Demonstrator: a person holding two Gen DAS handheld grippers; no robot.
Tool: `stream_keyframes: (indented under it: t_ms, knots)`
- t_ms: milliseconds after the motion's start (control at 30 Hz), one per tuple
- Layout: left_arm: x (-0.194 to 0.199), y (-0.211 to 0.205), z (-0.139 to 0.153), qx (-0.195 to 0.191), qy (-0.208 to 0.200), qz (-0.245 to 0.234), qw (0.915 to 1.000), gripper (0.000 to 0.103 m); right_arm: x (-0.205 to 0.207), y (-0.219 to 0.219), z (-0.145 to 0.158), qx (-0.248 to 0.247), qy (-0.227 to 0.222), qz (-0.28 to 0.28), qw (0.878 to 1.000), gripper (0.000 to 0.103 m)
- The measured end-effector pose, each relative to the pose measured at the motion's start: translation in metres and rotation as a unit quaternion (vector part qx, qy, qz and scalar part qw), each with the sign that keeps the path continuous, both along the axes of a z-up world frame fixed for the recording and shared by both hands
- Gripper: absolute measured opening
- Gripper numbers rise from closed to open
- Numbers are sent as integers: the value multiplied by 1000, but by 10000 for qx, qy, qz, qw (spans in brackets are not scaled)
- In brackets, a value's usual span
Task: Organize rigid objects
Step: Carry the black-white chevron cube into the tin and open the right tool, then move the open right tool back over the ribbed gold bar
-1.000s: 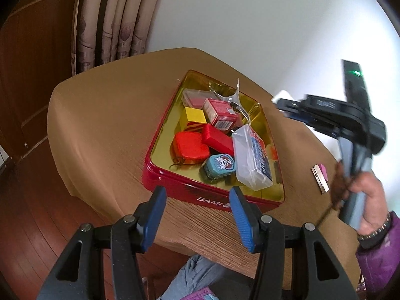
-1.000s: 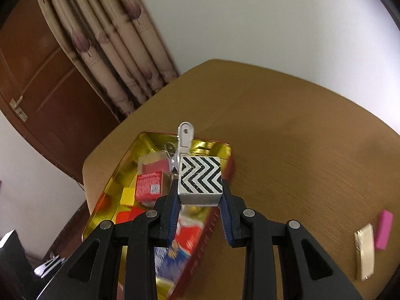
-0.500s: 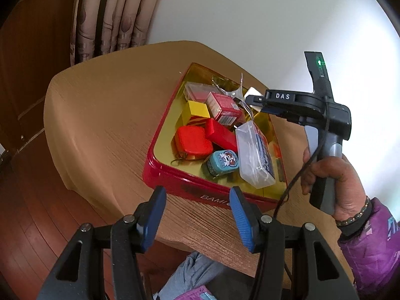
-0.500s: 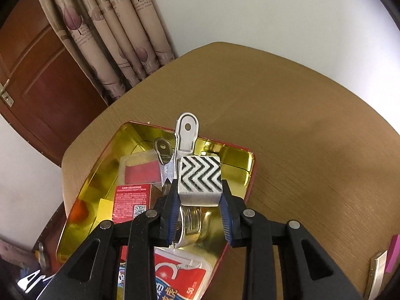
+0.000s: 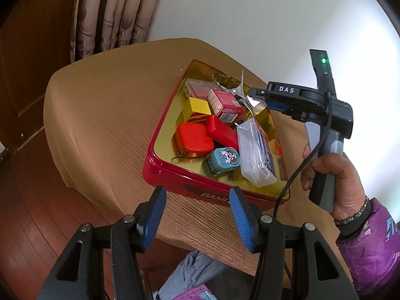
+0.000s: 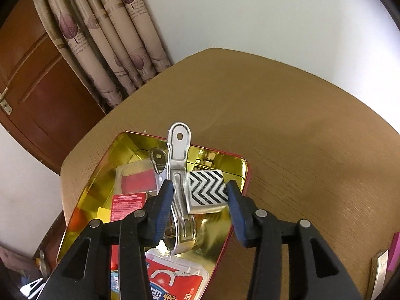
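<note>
A red tin with a gold inside (image 5: 175, 172) (image 6: 240, 190) sits on the brown table and holds several small objects. My right gripper (image 6: 200, 197) is open over the tin's far end. A black-and-white zigzag box (image 6: 206, 187) lies in the tin between its fingers, free of the pads, beside a large silver clip (image 6: 178, 165). In the left wrist view the right gripper (image 5: 260, 97) hovers over the tin's far right corner. My left gripper (image 5: 197, 205) is open and empty at the tin's near wall.
In the tin lie a yellow block (image 5: 196, 108), red boxes (image 5: 223, 103), a red pouch (image 5: 193, 138), a teal tin (image 5: 223, 158) and a clear floss-pick case (image 5: 256, 153). A gold bar (image 6: 380, 270) and pink piece (image 6: 395, 252) lie on the table at right.
My right gripper carried the zigzag box over the tin, lowered it and opened; the box now lies in the tin. My left gripper stayed open near the tin.
</note>
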State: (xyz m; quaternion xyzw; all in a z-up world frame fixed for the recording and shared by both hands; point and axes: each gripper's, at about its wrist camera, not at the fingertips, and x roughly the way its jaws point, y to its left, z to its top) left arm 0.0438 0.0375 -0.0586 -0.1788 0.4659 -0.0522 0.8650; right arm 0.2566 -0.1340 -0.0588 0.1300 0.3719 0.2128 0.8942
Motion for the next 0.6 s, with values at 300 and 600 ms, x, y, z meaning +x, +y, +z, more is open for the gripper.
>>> stream_keyframes:
  t_ms: [300,600]
  knots:
    - [0,-3,1,131,-31,-20,9999,54,-32,-27,13,418,-281,-196,9985,44]
    - [-5,-10,8,349,-189,-90,9992,54,-122,-127,-25,371,-319,-1085,9929,53]
